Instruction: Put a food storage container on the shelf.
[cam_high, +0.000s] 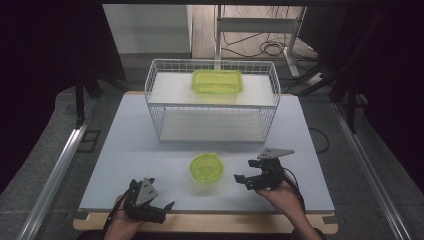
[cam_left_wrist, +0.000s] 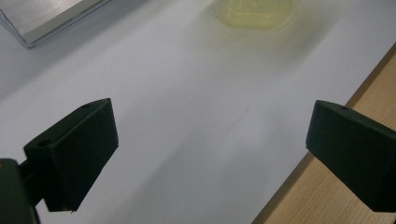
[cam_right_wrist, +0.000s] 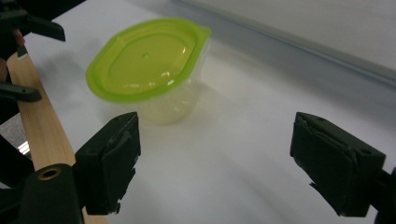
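A round clear tub with a lime-green lid stands on the white mat near its front middle. In the right gripper view this tub sits ahead and left of the jaws, and in the left gripper view it is a blur at the top edge. A rectangular green-lidded tub rests on the upper shelf of a white wire rack. My right gripper is open just right of the round tub, apart from it. My left gripper is open at the front edge, with nothing between its jaws.
The mat lies on a wooden tabletop whose front edge shows below it. Metal rails run along both sides of the table. Behind the rack stand desk legs and loose cables.
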